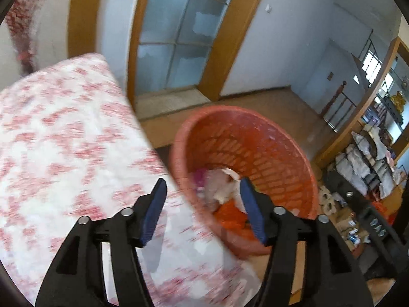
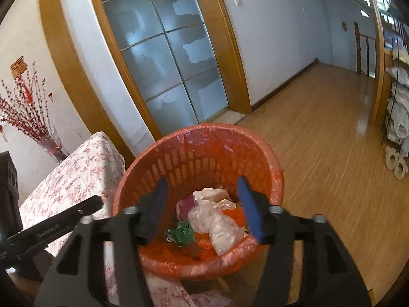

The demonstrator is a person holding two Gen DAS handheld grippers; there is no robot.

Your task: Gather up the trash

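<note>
Closest to me, the right gripper (image 2: 203, 195) hangs over the mouth of the basket with its blue-padded fingers (image 2: 249, 208) spread wide and nothing between them. The left gripper (image 1: 203, 200) is likewise spread open and empty, poised over the edge of the tabletop (image 1: 58, 138) where its floral red-and-white cloth meets the basket; that view is blurred.

Just below them stands the orange slatted basket (image 2: 179, 163), lined with an orange plastic bag (image 2: 277, 179) folded over the rim. It sits on the wooden floor (image 2: 319, 140), right against the corner of the tabletop. The trash lies in the bottom of it: crumpled white plastic (image 2: 217, 220) in the middle, a green wrapper (image 2: 182, 232) on the left, a pinkish scrap (image 2: 185, 206) behind, and a pale wad (image 2: 211, 194) toward the back.

Farther off, a glass vase of red branches (image 2: 28, 112) stands at the far end of the tabletop. Beyond it is a frosted glass door (image 2: 163, 58) in a wooden frame, and a rack of white bags (image 2: 398, 107) along the right wall.
</note>
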